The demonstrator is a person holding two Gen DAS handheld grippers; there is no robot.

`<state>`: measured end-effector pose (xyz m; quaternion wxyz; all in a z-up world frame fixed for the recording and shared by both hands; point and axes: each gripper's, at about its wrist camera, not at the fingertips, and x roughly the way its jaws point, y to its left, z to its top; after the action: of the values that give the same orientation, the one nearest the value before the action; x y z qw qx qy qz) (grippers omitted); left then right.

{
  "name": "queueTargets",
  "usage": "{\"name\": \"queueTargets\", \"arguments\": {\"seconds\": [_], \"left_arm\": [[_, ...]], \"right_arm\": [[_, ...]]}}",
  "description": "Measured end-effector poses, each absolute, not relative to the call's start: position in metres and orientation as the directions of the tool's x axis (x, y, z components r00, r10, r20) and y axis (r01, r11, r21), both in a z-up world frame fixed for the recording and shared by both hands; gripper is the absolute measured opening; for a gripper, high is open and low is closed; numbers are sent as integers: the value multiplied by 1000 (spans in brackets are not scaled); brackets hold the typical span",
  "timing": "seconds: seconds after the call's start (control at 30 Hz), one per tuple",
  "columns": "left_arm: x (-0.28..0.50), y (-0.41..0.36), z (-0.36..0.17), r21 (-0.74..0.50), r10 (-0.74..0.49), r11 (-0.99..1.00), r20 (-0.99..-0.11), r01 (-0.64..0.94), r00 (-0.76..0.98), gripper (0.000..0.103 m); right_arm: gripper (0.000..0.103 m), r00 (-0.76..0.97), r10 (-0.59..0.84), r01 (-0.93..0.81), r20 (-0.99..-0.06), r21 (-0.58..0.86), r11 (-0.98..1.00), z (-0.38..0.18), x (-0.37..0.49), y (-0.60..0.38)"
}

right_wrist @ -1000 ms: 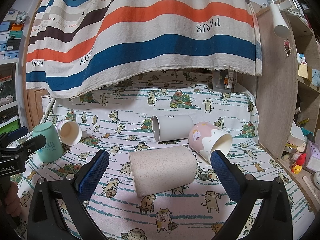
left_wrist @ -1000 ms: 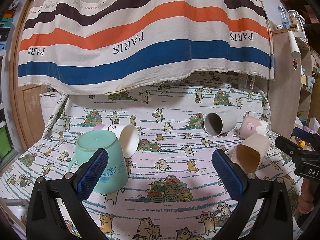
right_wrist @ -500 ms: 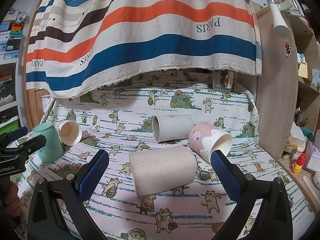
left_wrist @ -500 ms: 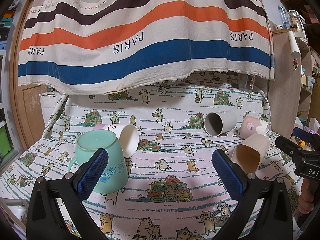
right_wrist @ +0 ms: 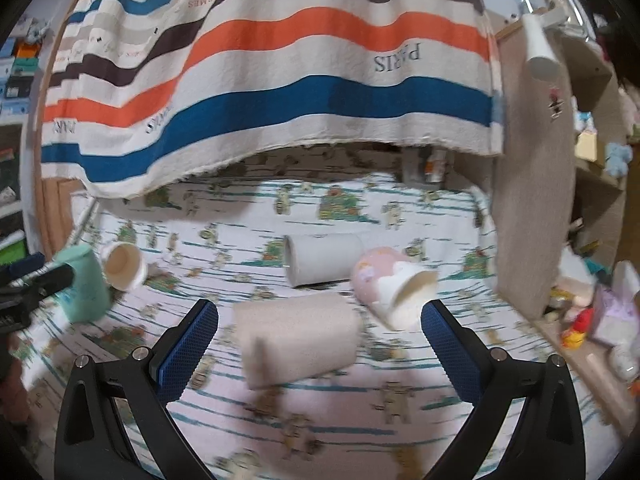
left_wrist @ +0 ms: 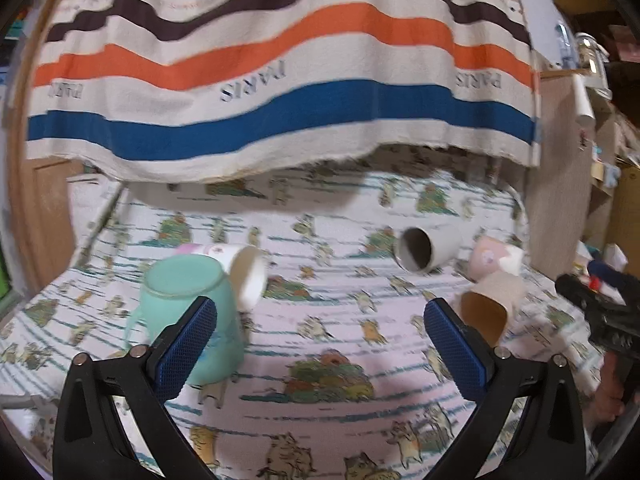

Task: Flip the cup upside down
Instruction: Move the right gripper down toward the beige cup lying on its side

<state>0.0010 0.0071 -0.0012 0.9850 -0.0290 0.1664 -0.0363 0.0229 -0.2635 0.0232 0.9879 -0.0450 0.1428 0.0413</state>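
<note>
Two grippers, left gripper [left_wrist: 320,332] and right gripper [right_wrist: 319,332], hold their fingers wide apart around nothing, while the beige cup [right_wrist: 298,340] lies sideways mid-frame on the desk [right_wrist: 360,420] between the right fingers.

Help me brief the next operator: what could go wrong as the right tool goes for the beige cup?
1. The beige cup lies on its side on soft cloth; a nudge from the open right tool could roll it away.
2. The pink cup lies close beside it, near the tool's right finger, which may bump it.
</note>
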Motion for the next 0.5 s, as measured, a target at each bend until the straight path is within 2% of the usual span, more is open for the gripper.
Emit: {"name": "queueTargets", "arguments": {"seconds": [0.03,0.1,0.17,0.23,0.3,0.37,0.43,0.5], "left_arm": [[2,5,-2,-57,-96,995,-341,81,935,80],[7,-3,-5,-33,-86,996,-394,80,915,66],[14,-11,-9,-31,-86,996,-452,81,888,58],[22,-18,-16,-42,-93,996,-522,83,848,44],[31,-24,-20,-55,-113,993,-576,100,810,38],[35,-28,-20,-45,-102,995,-587,93,803,38],[41,-31,-15,-33,-91,996,-594,88,799,38],[44,-34,-8,-36,-99,995,-592,96,800,38]], "right_arm": [[102,955,54,-82,-292,-85,993,26,23,-269],[102,948,46,-73,-314,-74,995,33,26,-281],[102,940,55,-76,-336,-50,996,42,30,-294],[102,926,62,-82,-372,-37,996,51,40,-304],[102,911,74,-95,-406,-32,995,56,48,-310],[102,892,96,-113,-442,-11,994,59,58,-313],[90,865,124,-128,-486,26,991,58,71,-317],[74,845,111,-114,-524,26,993,54,85,-318]]}}
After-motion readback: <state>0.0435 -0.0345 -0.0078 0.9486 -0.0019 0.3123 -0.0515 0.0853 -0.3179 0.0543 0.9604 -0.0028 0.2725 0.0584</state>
